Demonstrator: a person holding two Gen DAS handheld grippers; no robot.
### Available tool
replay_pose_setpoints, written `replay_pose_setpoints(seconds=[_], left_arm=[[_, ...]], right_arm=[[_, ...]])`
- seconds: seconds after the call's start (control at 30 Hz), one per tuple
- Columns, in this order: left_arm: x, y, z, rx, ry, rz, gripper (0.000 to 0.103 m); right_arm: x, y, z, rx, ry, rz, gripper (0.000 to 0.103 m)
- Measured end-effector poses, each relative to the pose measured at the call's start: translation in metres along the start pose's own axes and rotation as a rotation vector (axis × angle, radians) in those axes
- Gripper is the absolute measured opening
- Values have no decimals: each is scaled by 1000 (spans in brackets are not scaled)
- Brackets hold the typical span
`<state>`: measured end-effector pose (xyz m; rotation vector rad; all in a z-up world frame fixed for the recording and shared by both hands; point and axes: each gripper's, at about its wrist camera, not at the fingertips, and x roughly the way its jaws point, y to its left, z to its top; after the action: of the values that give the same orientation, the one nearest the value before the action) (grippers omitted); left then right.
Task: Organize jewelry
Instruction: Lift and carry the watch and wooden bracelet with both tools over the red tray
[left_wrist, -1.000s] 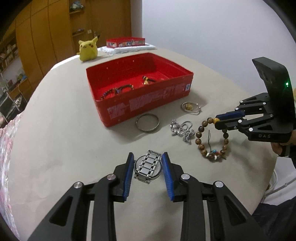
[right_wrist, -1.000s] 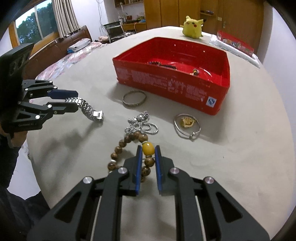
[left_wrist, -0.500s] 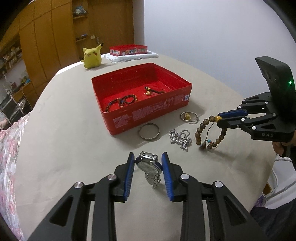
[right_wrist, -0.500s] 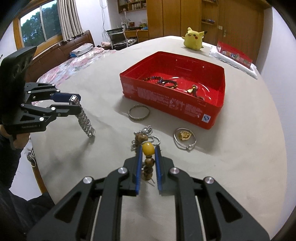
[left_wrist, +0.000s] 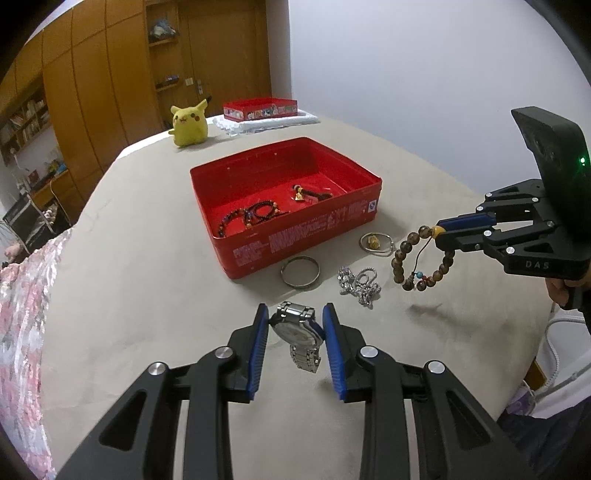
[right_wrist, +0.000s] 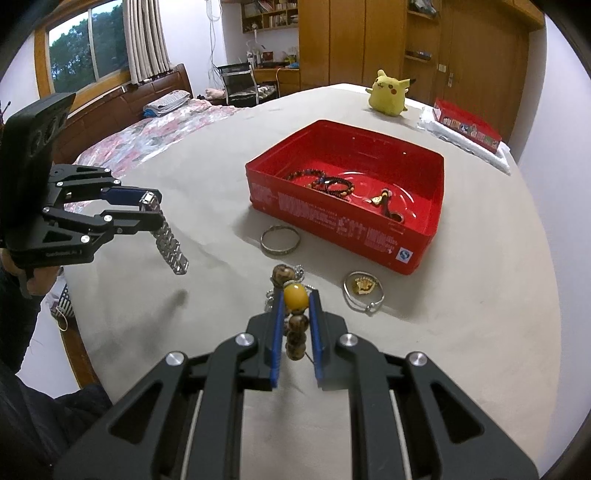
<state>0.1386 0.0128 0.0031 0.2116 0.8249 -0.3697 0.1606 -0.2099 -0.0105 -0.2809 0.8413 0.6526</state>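
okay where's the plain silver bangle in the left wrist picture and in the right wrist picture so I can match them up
Left wrist view: the silver bangle lies flat on the table, centre of frame, just in front of the red box, left of the silver chain.
Right wrist view: the silver bangle lies left of centre, below the box's near-left corner.
Shared landmark: the red box.

above red tin (left_wrist: 295, 236): open | front wall: bangle (left_wrist: 300, 272), chain (left_wrist: 359, 281), ring (left_wrist: 376, 243) close by
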Motion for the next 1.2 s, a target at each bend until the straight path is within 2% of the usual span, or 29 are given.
replay_pose_setpoints(seconds=[0.67, 1.2], left_arm=[[-10, 1, 17, 28, -26, 33, 30], [-10, 13, 47, 43, -49, 54, 30]], right_arm=[[-17, -7, 13, -3, -36, -18, 11], [-39, -31, 52, -21, -105, -75, 11]])
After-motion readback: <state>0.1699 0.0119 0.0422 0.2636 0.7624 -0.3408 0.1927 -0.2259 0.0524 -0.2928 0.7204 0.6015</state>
